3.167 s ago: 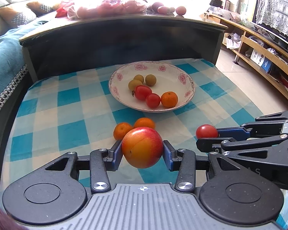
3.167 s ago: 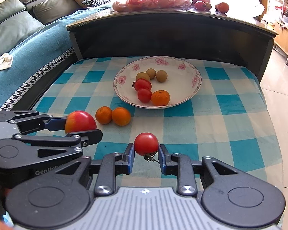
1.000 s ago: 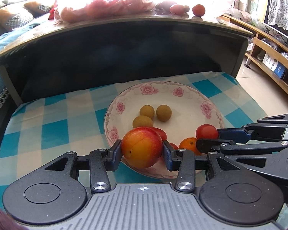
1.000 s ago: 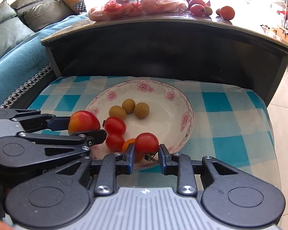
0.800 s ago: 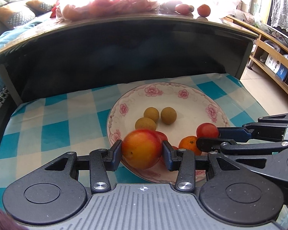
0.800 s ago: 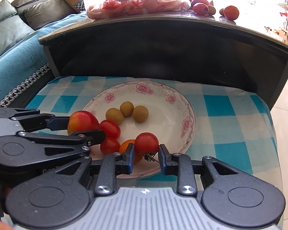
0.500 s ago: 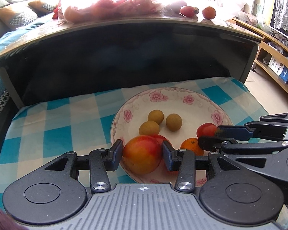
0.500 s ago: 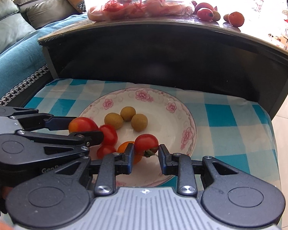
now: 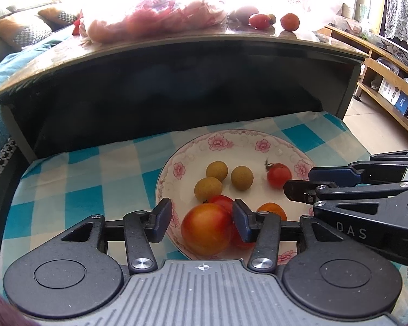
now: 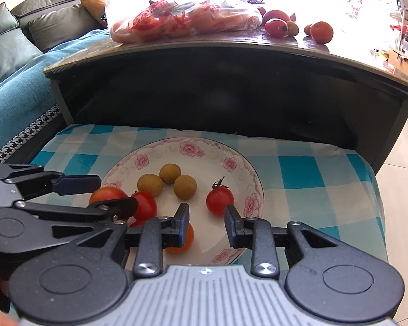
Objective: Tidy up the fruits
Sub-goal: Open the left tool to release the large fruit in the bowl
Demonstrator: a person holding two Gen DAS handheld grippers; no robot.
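- Left tongs (image 9: 201,218) are spread over the near rim of the flowered plate (image 9: 280,146); the jaws have just been opening, with the big red-orange fruit (image 9: 206,232) between them.
- A gap is seen on the left pad's side; whether the right pad touches the fruit cannot be told.
- The big fruit is seen resting in the plate's near part, against a red tomato (image 9: 222,201) behind it.
- Right tongs (image 10: 206,220) are seen parted over the plate, nothing pinched; the stemmed cherry tomato (image 10: 219,200) lies on the plate just ahead of the tips, apart from both pads.
- Three small yellow-green fruits (image 10: 170,173) are clustered mid-plate; a small orange (image 10: 183,240) is partly hidden behind the right tongs' left finger.
- The plate is set on a blue-and-white checked cloth (image 10: 307,174) covering the low counter.
- Behind it, a dark higher table (image 10: 231,54) is seen with a plastic bag of fruit (image 10: 182,19) and loose fruits on top.
- A sofa with a teal cover (image 10: 13,87) is seen at left.
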